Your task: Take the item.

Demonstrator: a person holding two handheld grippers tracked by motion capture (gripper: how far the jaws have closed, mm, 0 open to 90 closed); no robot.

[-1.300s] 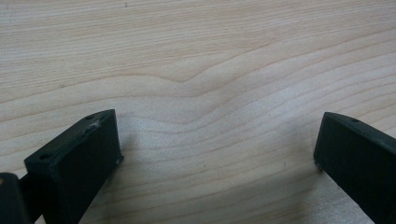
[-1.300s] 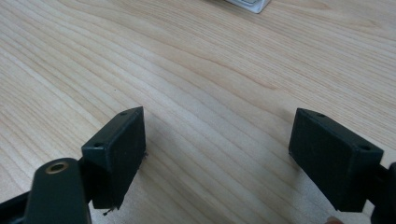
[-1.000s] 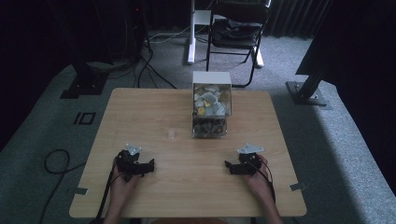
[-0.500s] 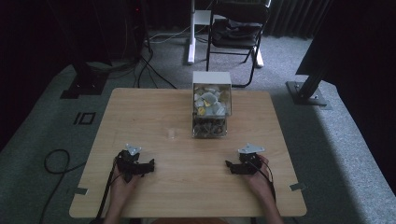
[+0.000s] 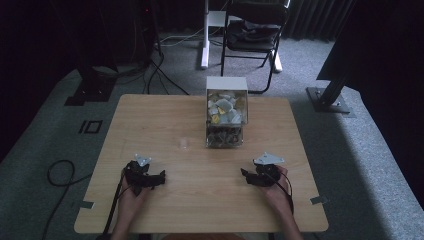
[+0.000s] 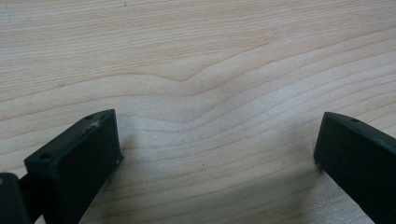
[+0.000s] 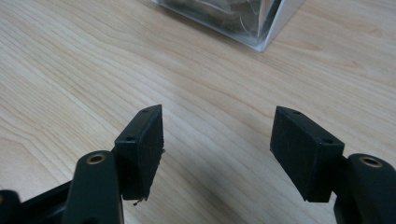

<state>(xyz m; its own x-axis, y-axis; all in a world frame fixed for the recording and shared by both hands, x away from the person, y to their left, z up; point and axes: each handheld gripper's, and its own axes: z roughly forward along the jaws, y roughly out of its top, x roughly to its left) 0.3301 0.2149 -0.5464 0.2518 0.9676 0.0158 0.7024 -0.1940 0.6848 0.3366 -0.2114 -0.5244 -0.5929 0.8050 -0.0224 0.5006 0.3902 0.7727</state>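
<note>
A clear plastic box full of small pale packets stands at the table's far middle. My left gripper rests on the wooden table at the near left, its tips turned toward the centre. In the left gripper view its jaws stand wide open over bare wood. My right gripper lies at the near right, facing the left one. Its jaws have just been closing but are still apart, with nothing between them. A corner of the clear box lies ahead of them.
A small pale spot sits on the table left of the box. Tape tabs mark the near edge at left and right. A black chair and cables are on the carpet around the table.
</note>
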